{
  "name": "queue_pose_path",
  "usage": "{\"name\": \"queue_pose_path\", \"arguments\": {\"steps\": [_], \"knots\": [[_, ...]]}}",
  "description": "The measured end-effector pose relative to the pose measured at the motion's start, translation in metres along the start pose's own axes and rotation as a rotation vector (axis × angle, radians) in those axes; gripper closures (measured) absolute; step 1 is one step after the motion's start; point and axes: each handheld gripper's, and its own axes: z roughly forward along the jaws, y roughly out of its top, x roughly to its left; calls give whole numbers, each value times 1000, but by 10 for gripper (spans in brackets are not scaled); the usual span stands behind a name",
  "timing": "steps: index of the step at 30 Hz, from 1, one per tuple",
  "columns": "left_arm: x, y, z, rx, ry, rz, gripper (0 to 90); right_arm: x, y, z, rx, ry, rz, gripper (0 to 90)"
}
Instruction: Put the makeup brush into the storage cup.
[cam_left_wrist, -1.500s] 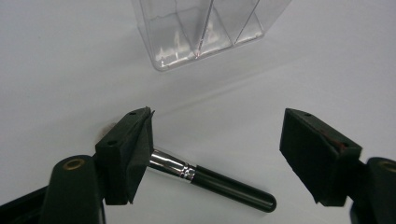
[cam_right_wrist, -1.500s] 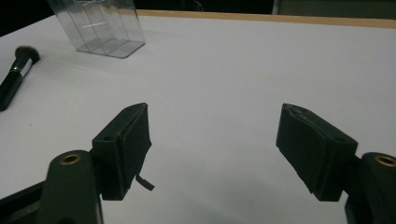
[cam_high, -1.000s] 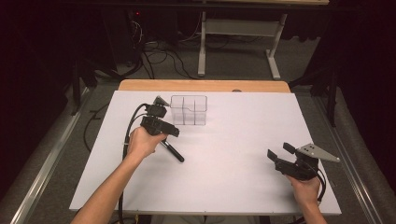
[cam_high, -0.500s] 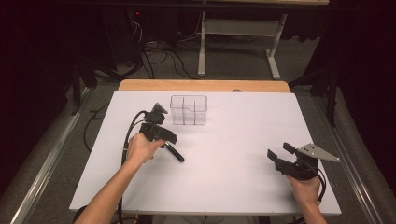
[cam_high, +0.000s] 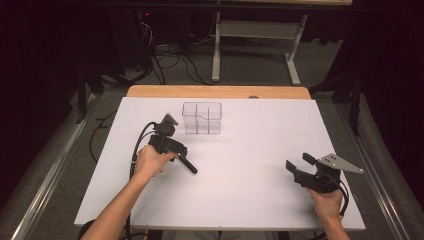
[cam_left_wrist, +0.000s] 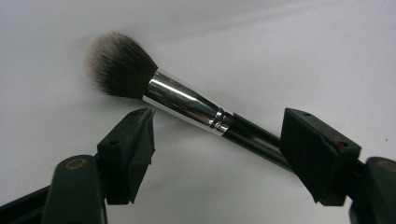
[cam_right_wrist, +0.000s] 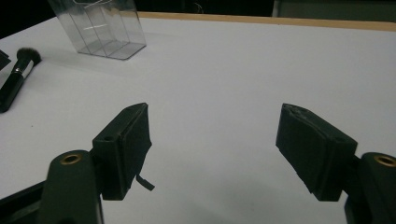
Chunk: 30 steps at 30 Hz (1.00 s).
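A makeup brush (cam_left_wrist: 187, 105) with soft grey bristles, a chrome ferrule and a black handle lies on the white table. My left gripper (cam_left_wrist: 218, 113) stands open over it, one jaw on each side of the handle, neither touching it. In the high view the left gripper (cam_high: 169, 142) is at the table's left middle, and the brush handle (cam_high: 186, 164) sticks out toward the right. My right gripper (cam_high: 297, 161) rests open near the front right; between its jaws (cam_right_wrist: 215, 109) is nothing but bare table. The brush (cam_right_wrist: 16, 77) also shows far left in the right gripper view.
A clear plastic organizer (cam_high: 201, 118) with several compartments stands upright at the back middle of the white table (cam_high: 260, 135), also seen as the organizer (cam_right_wrist: 100, 25) in the right gripper view. A wooden edge (cam_high: 215, 91) runs along the far side.
My left hand and gripper have shifted slightly toward the near-left over the brush. The brush and the right gripper have not moved.
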Motion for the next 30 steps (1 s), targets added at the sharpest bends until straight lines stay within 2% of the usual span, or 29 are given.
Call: {"name": "queue_pose_path", "arguments": {"steps": [16, 30], "knots": [[4, 4, 9, 9, 5, -31, 278, 0, 0, -1, -4, 1, 0, 279], [4, 5, 13, 18, 17, -28, 307, 0, 0, 0, -5, 1, -6, 280]]}}
